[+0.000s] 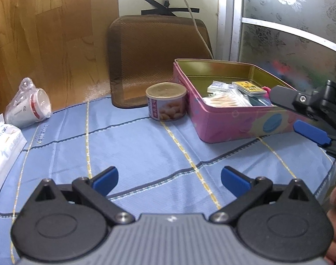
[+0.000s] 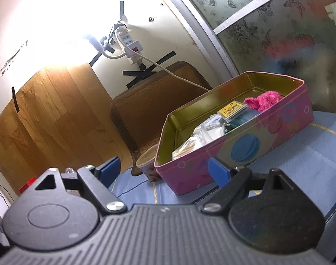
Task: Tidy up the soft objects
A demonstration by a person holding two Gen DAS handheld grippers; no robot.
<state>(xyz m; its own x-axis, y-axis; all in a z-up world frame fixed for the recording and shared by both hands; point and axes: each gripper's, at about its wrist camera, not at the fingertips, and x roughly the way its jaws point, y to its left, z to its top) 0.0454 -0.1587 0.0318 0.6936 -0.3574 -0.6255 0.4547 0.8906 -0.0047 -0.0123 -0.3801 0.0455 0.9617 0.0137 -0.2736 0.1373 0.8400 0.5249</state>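
Hovering right tongs (image 2: 163,172): spread wide with nothing between the blue pads, low in front of the pink tin's (image 2: 245,145) near wall; judged to have just let go of something soft.
Left tongs (image 1: 169,180): also wide and empty, over bare blue cloth (image 1: 134,145) well in front of the tin, seemingly waiting for the next pick.
Pink fluffy item (image 2: 264,100): lying inside the tin at its far right end, the soft thing probably meant to be stored there.
Other contents: a yellow-labelled case (image 2: 232,109) and clear packets (image 2: 203,132) fill the tin's middle.
Nut can (image 1: 166,101): standing on the counter, touching the tin's left corner.
Wrapped cups (image 1: 29,108): far left of the tin, lying tipped over.
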